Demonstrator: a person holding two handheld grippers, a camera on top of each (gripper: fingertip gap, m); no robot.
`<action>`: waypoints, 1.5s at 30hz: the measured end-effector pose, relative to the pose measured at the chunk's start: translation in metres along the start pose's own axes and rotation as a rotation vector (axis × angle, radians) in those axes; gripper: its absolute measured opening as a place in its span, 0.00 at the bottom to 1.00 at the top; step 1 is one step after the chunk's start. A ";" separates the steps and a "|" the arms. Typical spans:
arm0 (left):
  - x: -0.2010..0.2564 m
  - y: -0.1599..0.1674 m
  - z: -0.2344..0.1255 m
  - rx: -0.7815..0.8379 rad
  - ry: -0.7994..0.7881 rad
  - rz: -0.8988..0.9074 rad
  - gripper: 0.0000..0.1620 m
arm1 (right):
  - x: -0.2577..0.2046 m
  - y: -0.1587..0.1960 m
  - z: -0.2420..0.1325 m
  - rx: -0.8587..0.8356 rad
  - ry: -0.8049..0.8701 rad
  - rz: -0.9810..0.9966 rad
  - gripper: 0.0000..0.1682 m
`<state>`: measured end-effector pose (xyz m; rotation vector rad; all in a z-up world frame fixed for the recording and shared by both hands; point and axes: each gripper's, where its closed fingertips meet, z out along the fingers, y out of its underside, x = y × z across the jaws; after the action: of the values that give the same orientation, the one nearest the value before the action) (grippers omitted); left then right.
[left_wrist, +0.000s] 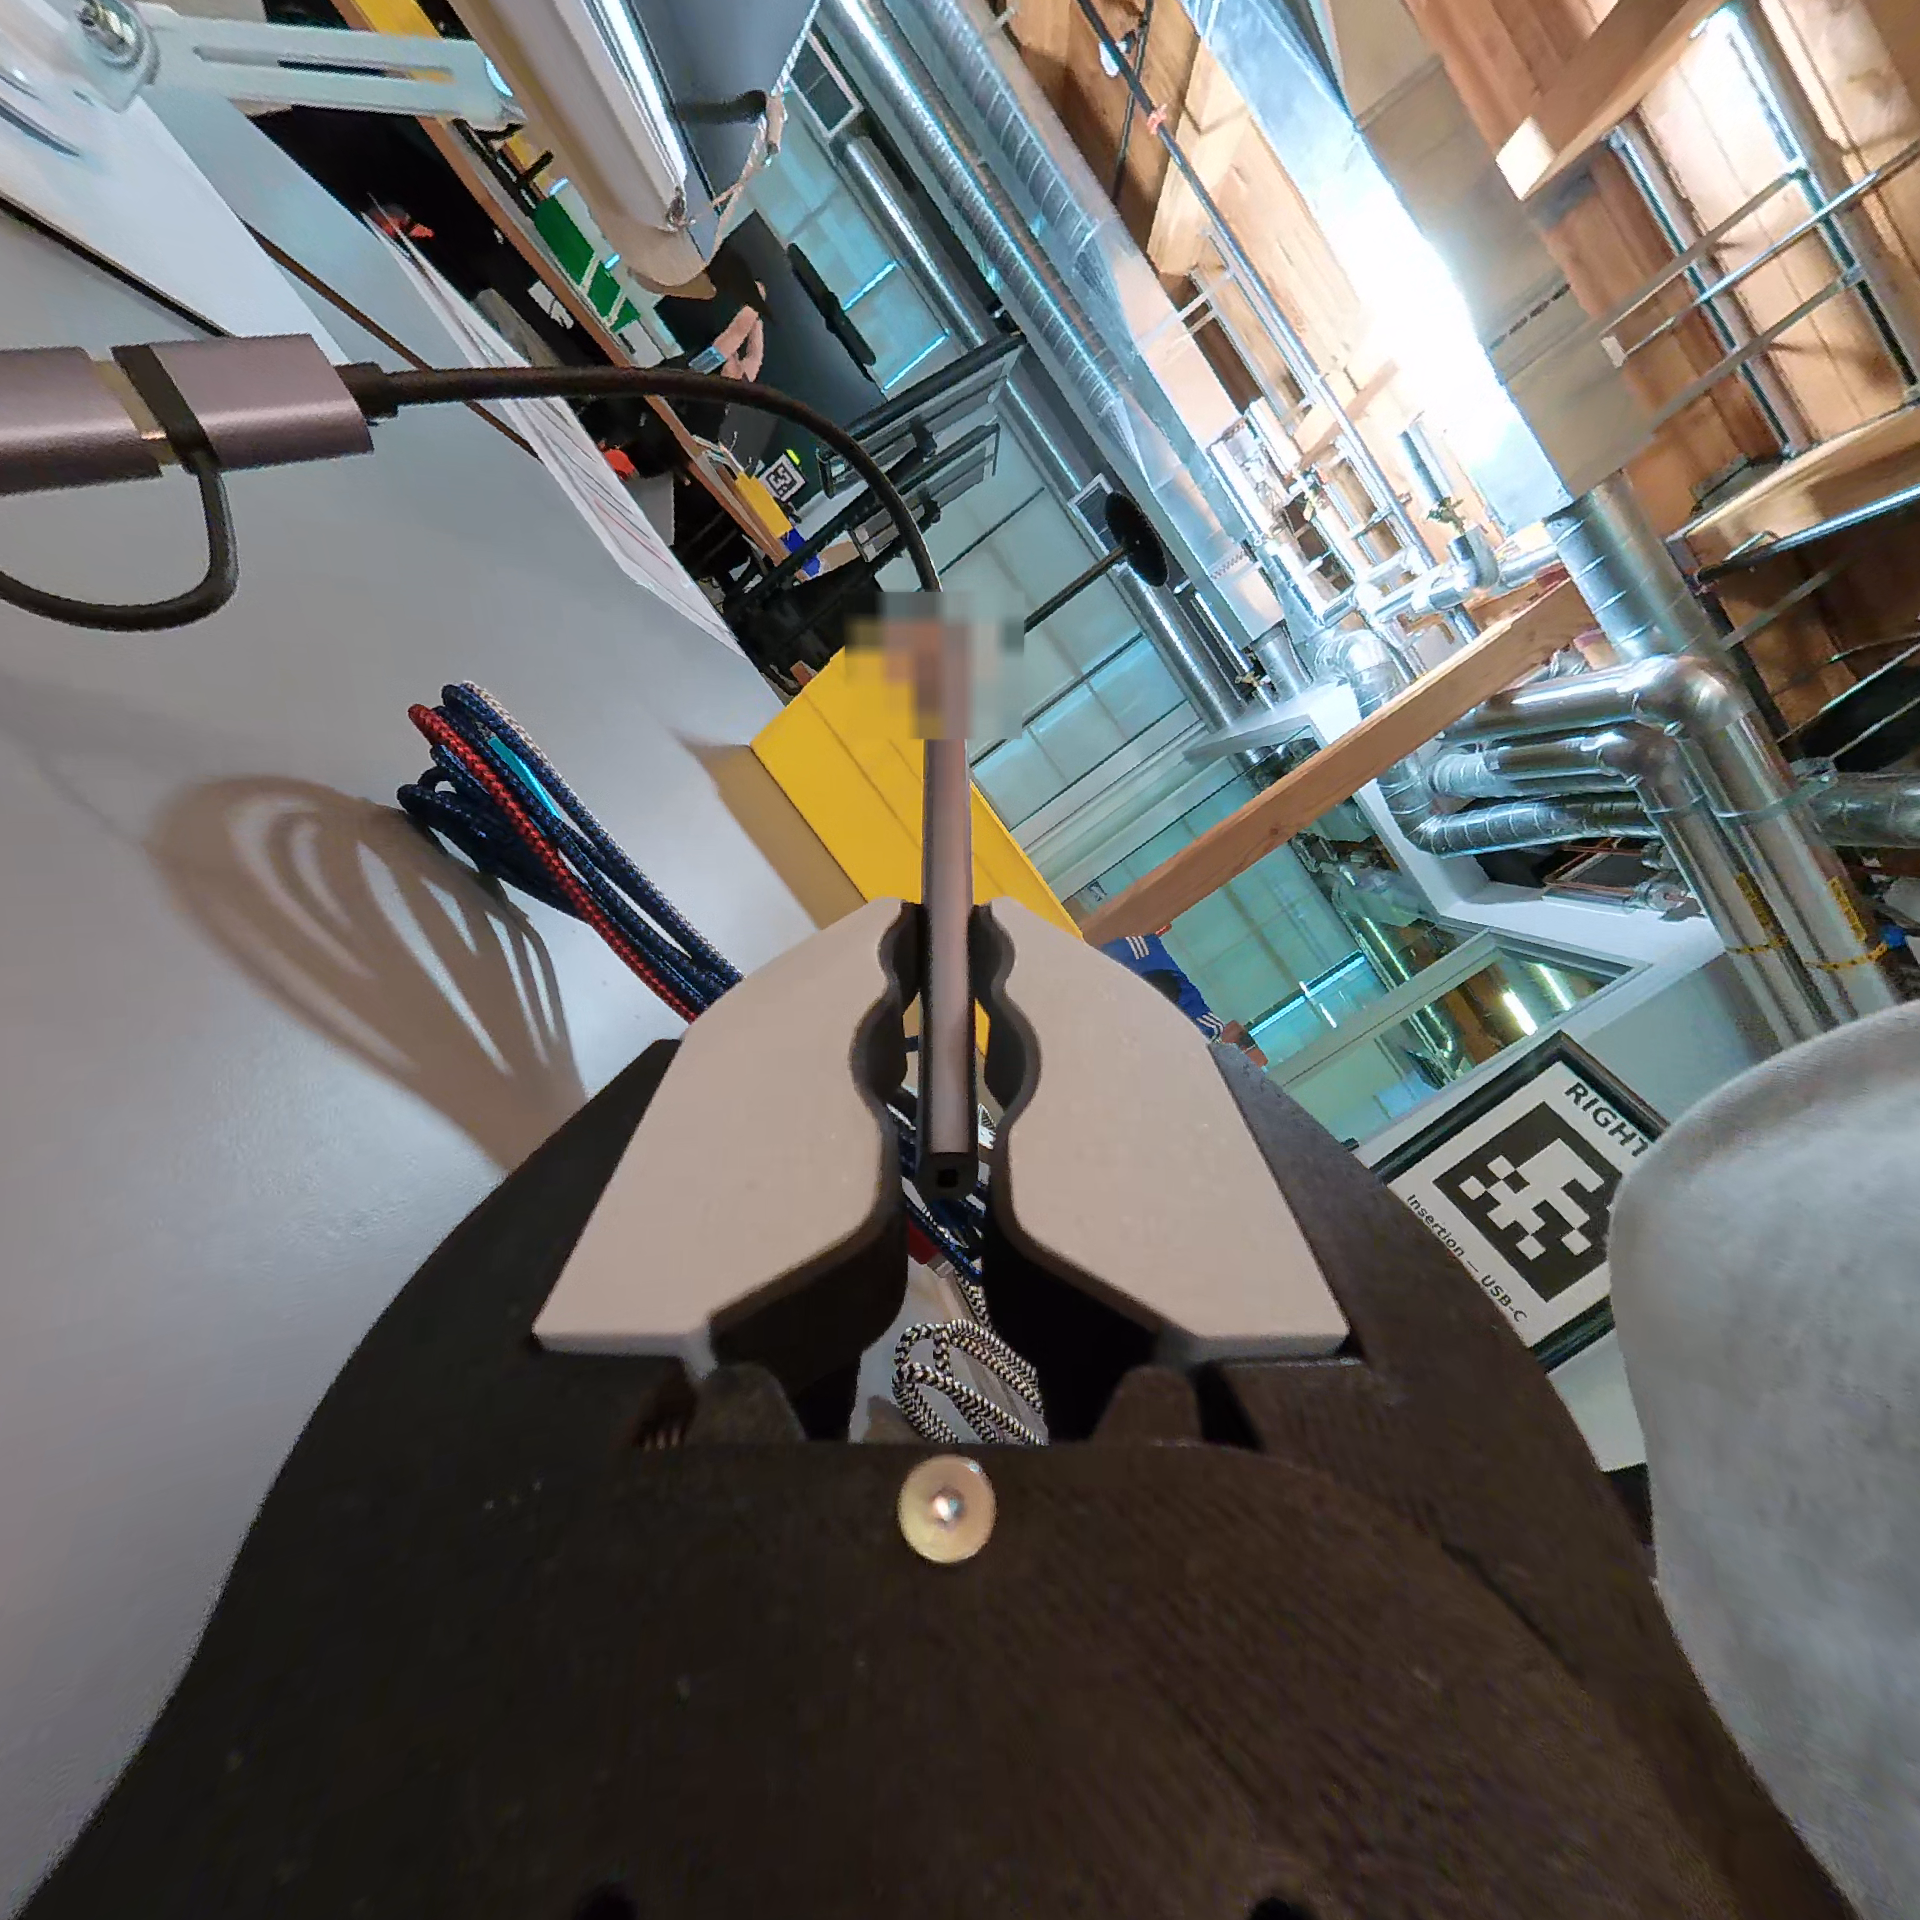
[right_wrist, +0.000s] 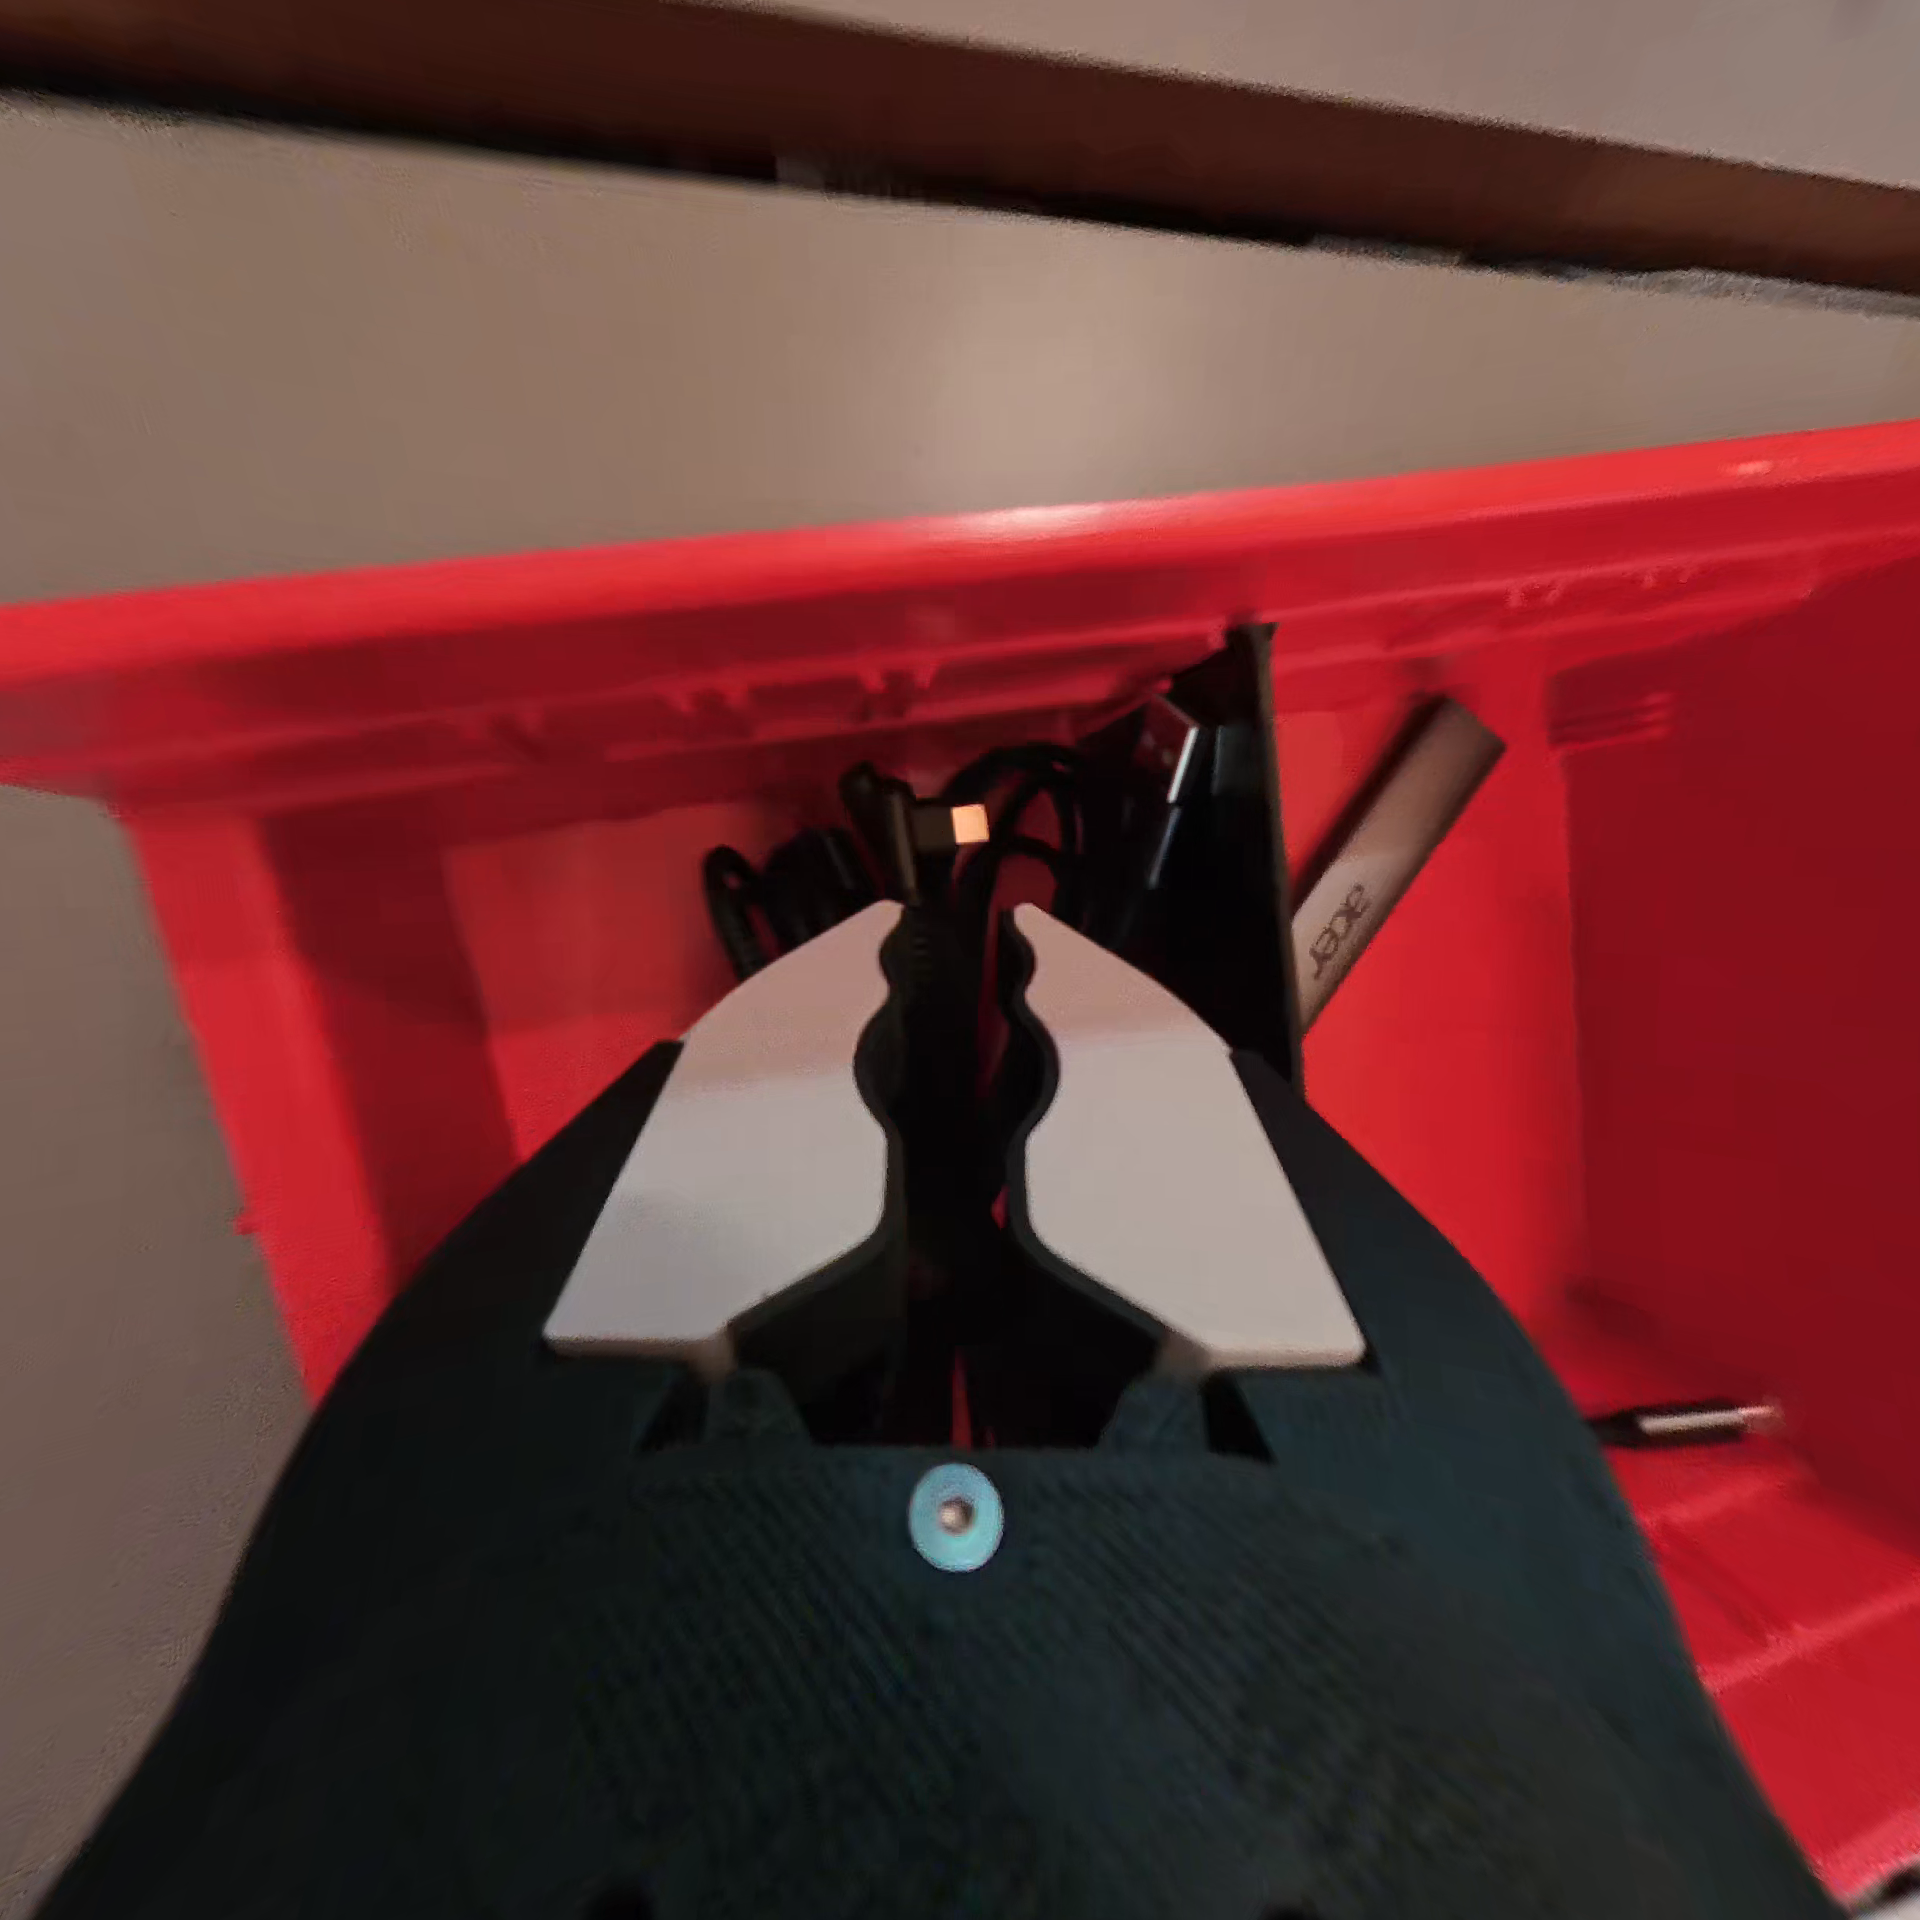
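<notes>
White bench (left_wrist: 260, 831): left gripper (left_wrist: 940, 914) pinches grey hub (left_wrist: 948, 966) edge-on; right gripper (right_wrist: 951, 914) pinches black cable (right_wrist: 925, 935) inside red bin (right_wrist: 1039, 561).

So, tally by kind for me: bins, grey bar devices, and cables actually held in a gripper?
Bins: 2, the yellow bin and the red bin.
Grey bar devices: 2, one in the left gripper, one leaning inside the red bin.
Cables held: 1, the black cable in the right gripper.
Total: 5.
</notes>
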<state>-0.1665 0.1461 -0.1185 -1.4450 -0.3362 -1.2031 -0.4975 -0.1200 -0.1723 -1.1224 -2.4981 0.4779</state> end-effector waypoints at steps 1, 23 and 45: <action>0.000 0.000 0.000 -0.001 0.000 0.000 0.05 | 0.002 0.003 0.005 -0.024 0.017 -0.018 0.08; 0.000 0.003 0.004 -0.018 0.000 -0.012 0.05 | 0.014 -0.037 -0.096 0.360 0.047 -0.078 0.05; -0.003 0.006 0.003 -0.035 -0.004 -0.040 0.05 | 0.127 0.259 -0.429 0.811 0.585 0.286 0.04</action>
<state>-0.1615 0.1480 -0.1236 -1.4768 -0.3495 -1.2434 -0.2165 0.2065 0.1131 -1.0563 -1.4228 0.9594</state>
